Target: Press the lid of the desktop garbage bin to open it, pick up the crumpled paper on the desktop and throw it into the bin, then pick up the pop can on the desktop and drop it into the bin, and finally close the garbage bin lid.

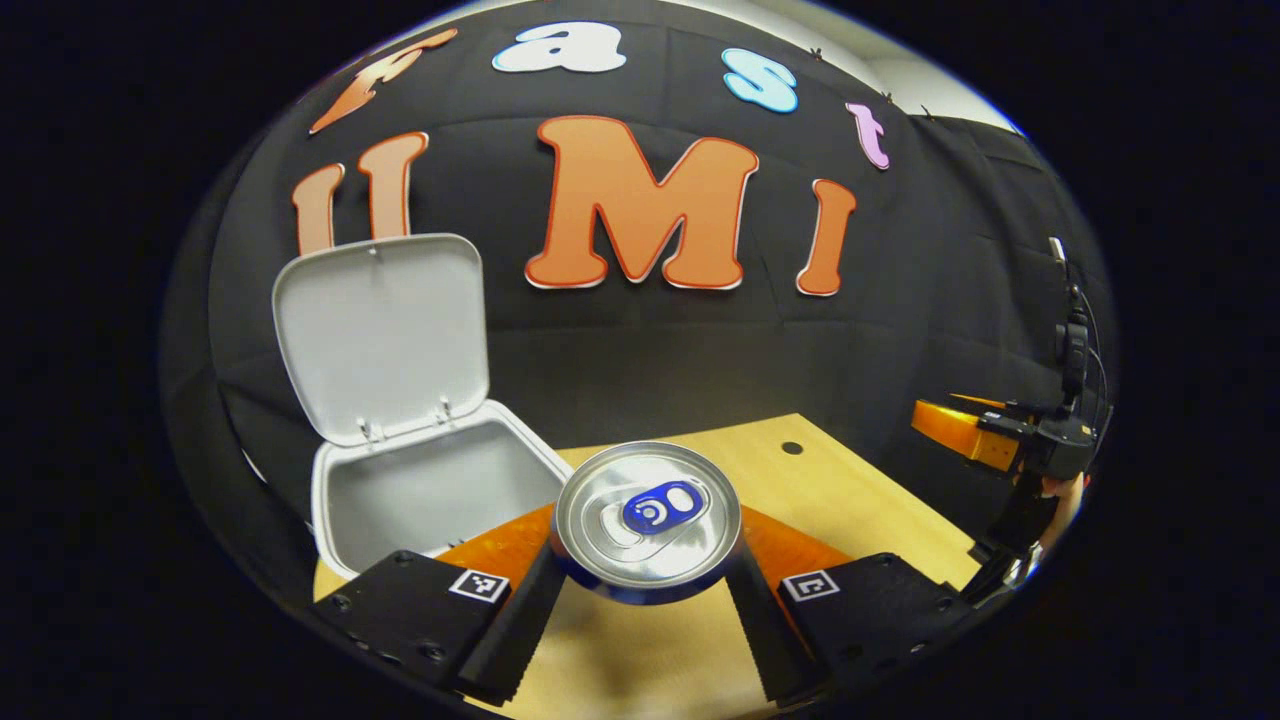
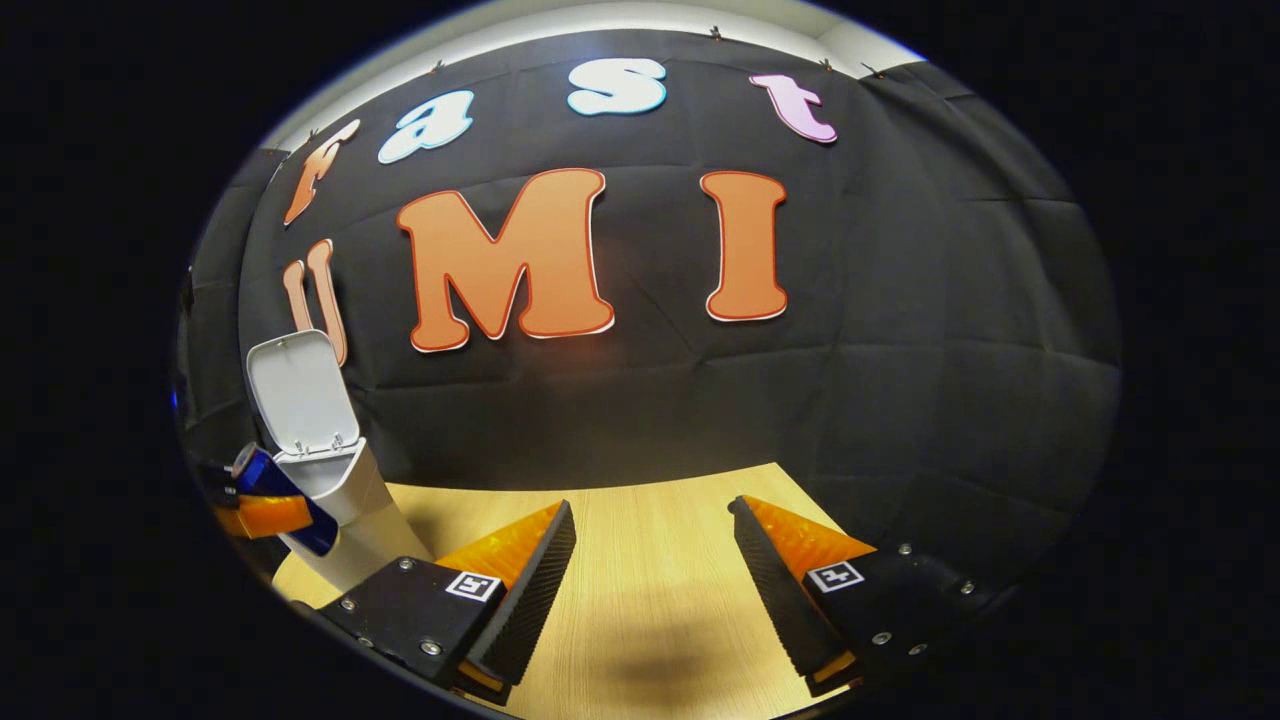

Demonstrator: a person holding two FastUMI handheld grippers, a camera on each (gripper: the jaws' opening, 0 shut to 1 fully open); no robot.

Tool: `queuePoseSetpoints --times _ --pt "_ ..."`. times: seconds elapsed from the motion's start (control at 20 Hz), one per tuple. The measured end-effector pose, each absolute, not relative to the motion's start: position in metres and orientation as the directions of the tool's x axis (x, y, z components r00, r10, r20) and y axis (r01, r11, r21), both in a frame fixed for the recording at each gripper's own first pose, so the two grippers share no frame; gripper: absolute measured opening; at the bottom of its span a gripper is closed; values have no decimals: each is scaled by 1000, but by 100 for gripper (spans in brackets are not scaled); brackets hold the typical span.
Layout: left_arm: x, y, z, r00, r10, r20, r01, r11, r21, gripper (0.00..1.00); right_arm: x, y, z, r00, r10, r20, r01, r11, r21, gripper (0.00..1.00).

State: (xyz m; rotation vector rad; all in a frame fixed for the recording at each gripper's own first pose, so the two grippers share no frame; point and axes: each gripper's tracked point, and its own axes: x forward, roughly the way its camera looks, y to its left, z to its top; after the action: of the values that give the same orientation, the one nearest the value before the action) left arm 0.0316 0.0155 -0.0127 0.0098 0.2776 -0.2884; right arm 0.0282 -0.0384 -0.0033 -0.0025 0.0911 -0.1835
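Observation:
In the left gripper view my left gripper [image 1: 645,590] is shut on the pop can [image 1: 647,520], whose silver top with a blue tab faces the camera. The can is held above the table, just right of the white garbage bin [image 1: 440,490]. The bin's lid [image 1: 380,335] stands open and upright, and the inside looks grey. In the right gripper view my right gripper [image 2: 650,590] is open over bare table with nothing between its fingers. Far left there, the blue can [image 2: 285,495] hangs beside the bin [image 2: 345,500], in front of its open lid [image 2: 298,395].
The wooden table [image 2: 650,520] runs back to the black cloth wall. A small dark hole [image 1: 792,448] marks the tabletop behind the can. The other gripper [image 1: 1000,435], with a hand on it, shows at the far right of the left gripper view.

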Motion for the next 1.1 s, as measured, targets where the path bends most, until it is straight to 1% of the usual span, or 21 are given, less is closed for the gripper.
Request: queuePoseSetpoints --times 0.15,0.2,0.25,0.45,0.6,0.7,1.0,1.1 --pt "47 45 3 945 -211 -250 213 977 -22 84 31 -32 -6 981 -168 -98 167 986 -13 95" --pt "51 54 8 950 -195 -243 192 981 -33 84 31 -30 -6 981 -164 -100 163 986 -14 100" --pt "57 65 13 957 -173 -234 167 985 -43 83 32 -29 -7 982 -159 -103 159 987 -11 95" --pt "77 104 38 986 -64 -153 61 998 -23 83 34 -26 -5 983 -152 -103 153 988 -5 95" --pt "90 123 43 990 -3 -138 5 1000 16 82 33 -25 -3 983 -151 -104 151 988 -12 95" --pt "96 130 42 991 16 -132 -14 1000 15 83 33 -25 -2 983 -151 -104 151 988 -15 95" --pt "109 143 14 979 53 -198 -59 998 -24 82 28 -29 -5 981 -161 -112 160 987 -20 95" --pt "110 145 13 978 52 -202 -60 998 -34 83 27 -29 -4 980 -163 -114 161 987 -22 95"
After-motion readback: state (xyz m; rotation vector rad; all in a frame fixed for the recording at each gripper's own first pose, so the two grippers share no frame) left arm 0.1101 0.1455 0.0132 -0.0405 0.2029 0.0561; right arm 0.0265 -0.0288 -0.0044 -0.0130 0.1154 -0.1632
